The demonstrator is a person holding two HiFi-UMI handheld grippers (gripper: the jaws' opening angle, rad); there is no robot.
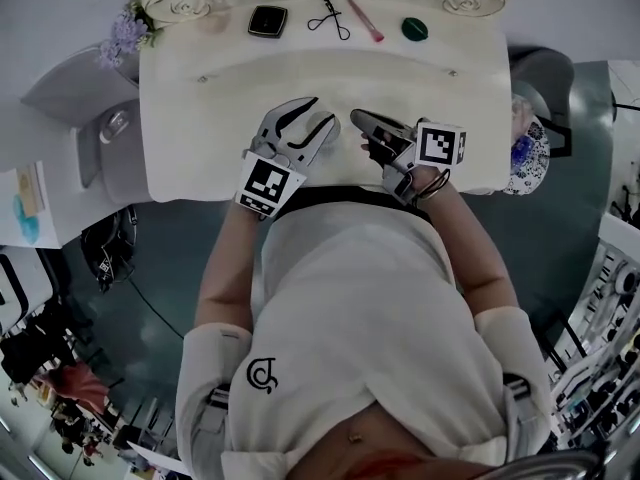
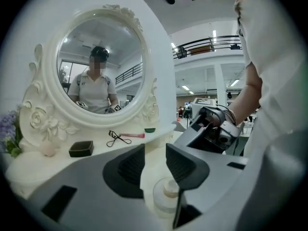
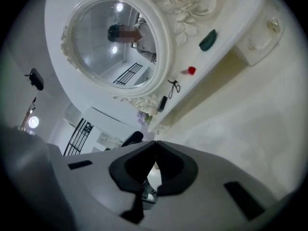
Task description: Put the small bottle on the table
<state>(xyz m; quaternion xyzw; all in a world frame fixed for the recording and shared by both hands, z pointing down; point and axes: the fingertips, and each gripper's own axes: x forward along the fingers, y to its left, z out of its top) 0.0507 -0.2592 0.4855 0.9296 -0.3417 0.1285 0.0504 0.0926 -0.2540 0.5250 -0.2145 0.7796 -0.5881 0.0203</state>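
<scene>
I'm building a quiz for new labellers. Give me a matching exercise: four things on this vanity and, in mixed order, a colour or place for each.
1 compact case
2 eyelash curler
3 round container
4 small bottle

A green
B by the jaws of the left gripper
C black, square
D between the case and the pink stick

Pairs: 1-C, 2-D, 3-A, 4-B

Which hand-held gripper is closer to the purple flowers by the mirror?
Left. The left hand-held gripper is off to the right of the purple flowers; the right hand-held gripper is farther right.

shirt (image 1: 360,298): white, dark logo (image 1: 262,375) | left gripper (image 1: 322,116), right gripper (image 1: 358,118): grey, marker cubes (image 1: 440,144)
</scene>
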